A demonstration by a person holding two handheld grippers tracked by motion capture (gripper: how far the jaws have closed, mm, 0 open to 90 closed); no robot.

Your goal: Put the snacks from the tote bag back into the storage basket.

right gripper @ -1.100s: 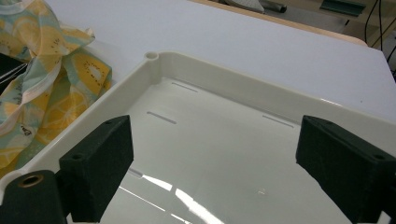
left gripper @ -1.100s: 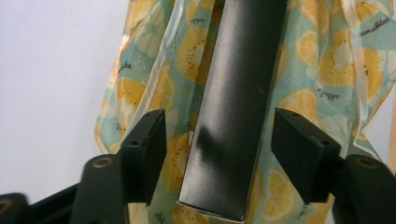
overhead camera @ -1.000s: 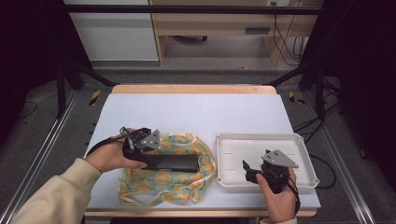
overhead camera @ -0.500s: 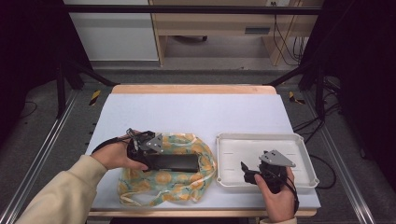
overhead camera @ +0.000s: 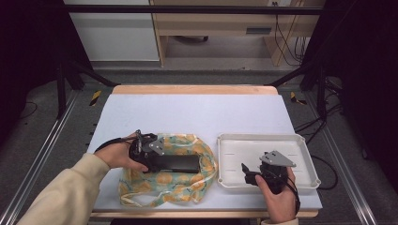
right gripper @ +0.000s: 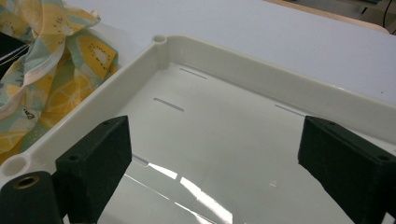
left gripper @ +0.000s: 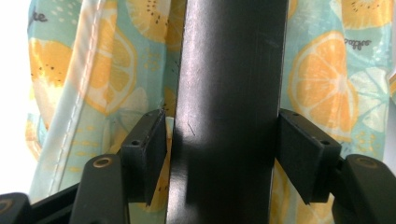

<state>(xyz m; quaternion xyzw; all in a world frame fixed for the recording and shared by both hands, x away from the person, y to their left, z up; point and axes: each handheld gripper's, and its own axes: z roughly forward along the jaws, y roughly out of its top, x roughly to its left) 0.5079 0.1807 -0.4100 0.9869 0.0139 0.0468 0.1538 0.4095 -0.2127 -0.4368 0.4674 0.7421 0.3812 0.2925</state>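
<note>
Left hand-held gripper (left gripper: 219,154) round smooth blk bar (left gripper: 229,93)

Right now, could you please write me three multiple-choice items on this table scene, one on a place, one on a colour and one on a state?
1. Where does the long black bar lie?
A. in the white tray
B. on the orange-slice patterned cloth
C. on the floor

2. What colour is the tray?
A. white
B. red
C. black

3. How does the right hand-held gripper stand?
A. shut on the cloth
B. shut on the bar
C. open, with nothing between its jaws

Answers:
1 B: the high view shows the bar on the cloth, left of the tray.
2 A: its rim and floor look white in the high view and the right gripper view.
3 C: the right gripper view shows the jaws wide apart over the bare tray floor, while the left hand-held gripper has its jaws on either side of the bar.
</note>
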